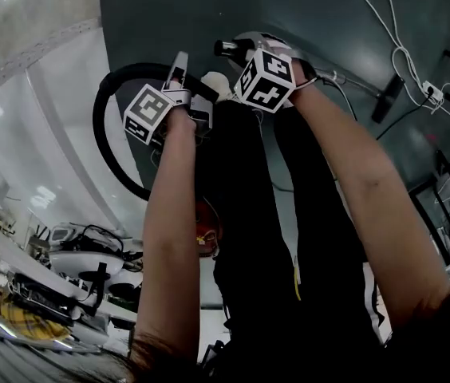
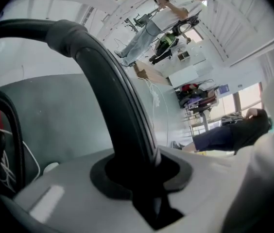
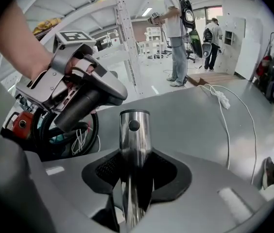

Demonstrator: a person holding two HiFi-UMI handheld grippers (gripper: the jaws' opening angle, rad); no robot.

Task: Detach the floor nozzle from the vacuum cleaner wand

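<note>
As the right gripper point(image 3: 136, 174) sits clamped on the wand point(image 3: 133, 140), the steel tube's long axis runs straight out btwn the jaws. Its free end, w/ a small dark button, points away from that camera. From the head view the wand slants off to the right across the grey floor point(image 1: 329, 14). The floor nozzle point(image 1: 388, 98) is at its far end, a short dark bar, too small for detail.

Left gripper point(image 2: 137, 176) is closed tight on the black hose handle point(image 2: 112, 96), a matte curved tube arching up and left. The black hose point(image 1: 105, 146) loops wide beside it. The grippers are near each other, not touching.

Room: open floor ahead and right of the wand, and a white cable point(image 1: 400, 50) trails near the nozzle. Wand is polished, round, mirror-bright. Gripper shells are smooth grey plastic.
</note>
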